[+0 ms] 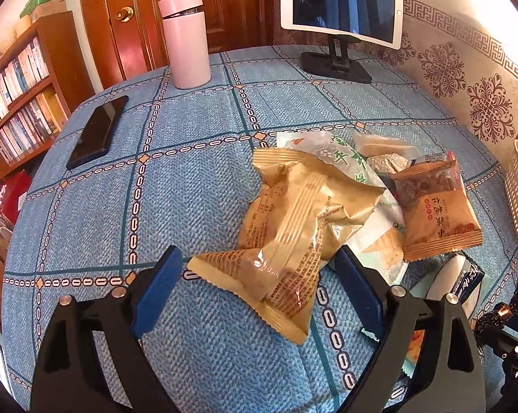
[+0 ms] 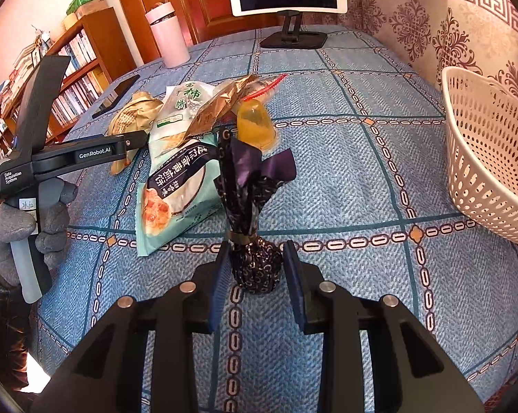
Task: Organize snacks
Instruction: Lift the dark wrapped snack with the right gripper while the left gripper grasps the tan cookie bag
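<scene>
A pile of snack packets lies on the blue checked tablecloth (image 1: 190, 186). In the left wrist view my left gripper (image 1: 259, 268) is open, its blue pads either side of the near end of a crumpled tan packet (image 1: 286, 227). Behind it lie a white-green packet (image 1: 341, 161) and a brown packet (image 1: 438, 213). In the right wrist view my right gripper (image 2: 257, 268) is open around the round base of a dark purple wrapped candy (image 2: 255, 265); the pads stand just apart from it. A teal cookie packet (image 2: 176, 199) and a yellow jelly cup (image 2: 255, 127) lie beyond.
A white perforated basket (image 2: 483, 151) stands at the right by the wall. A pink bottle (image 1: 186, 38), a black phone (image 1: 97, 130) and a tablet on a stand (image 1: 341, 3) sit at the far side. A bookshelf (image 1: 18, 96) stands left.
</scene>
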### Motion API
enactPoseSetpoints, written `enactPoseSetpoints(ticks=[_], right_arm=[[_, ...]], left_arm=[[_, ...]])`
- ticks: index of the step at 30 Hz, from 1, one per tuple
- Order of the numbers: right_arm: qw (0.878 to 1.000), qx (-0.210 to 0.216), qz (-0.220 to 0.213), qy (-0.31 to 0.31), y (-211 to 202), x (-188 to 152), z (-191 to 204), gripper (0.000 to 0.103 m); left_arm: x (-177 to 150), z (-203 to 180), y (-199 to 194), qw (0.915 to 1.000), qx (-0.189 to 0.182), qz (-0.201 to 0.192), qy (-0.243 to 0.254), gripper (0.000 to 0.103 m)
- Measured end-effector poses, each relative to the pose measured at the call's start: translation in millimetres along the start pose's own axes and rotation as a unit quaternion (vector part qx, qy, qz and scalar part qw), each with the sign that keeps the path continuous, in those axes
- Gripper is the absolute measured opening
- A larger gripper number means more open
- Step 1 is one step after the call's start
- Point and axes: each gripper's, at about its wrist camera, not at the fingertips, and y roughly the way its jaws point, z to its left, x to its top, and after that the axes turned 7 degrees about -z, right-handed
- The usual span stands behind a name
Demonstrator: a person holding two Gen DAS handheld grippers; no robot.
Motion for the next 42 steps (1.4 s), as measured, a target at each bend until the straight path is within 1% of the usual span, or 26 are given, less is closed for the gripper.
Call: enactPoseSetpoints(ticks=[4,7,8,11,18,22,25,29,35,42], right_arm=[[1.000,-0.006,0.003,-0.005,4.0,1.7,2.6,0.031],[1.000,-0.009,0.003,-0.010,5.8,2.6,4.4,0.031],[1.000,-0.010,0.003,-0.011,6.0,3.0,4.8,0.031],[1.000,-0.010,0.002,-0.010,6.4,4.1,4.2,0.031],[1.000,-0.018,0.000,-0.012,7.1,7.5,3.4,0.031],[0.999,-0.028,-0.005,-0.020,8.2,10.5,6.1,0.031],[0.999,-0.030,-0.009,-0.024,6.9,11.8,7.4,0.031],[0.999,-0.035,-0.013,-0.031,6.0,12.9,8.5,0.031],[0.998,-0.038,-0.021,-0.033,2.6,16.7,8.9,0.031],[0.998,-0.039,-0.035,-0.032,-6.8,22.3,4.9,0.031]], left_arm=[[-0.3,2.4,2.4,0.9998,-0.015,-0.010,-0.002,0.084],[0.7,3.6,0.0,0.9996,-0.019,-0.022,-0.002,0.074],[1.3,3.6,-2.3,0.9992,-0.029,-0.026,-0.002,0.061],[3.3,3.8,-6.1,0.9992,-0.029,-0.028,-0.009,0.058],[2.2,4.8,-16.1,0.9992,-0.023,-0.024,-0.023,0.055],[4.9,5.6,-25.7,0.9993,-0.007,-0.026,-0.025,0.055],[5.8,5.2,-34.3,0.9992,-0.007,-0.031,-0.024,0.055],[10.5,0.5,-47.3,0.9989,-0.011,-0.041,-0.018,0.055],[21.6,-15.7,-69.5,0.9975,-0.023,-0.066,-0.001,0.055],[29.4,-34.9,-78.7,0.9965,-0.034,-0.075,0.013,0.055]])
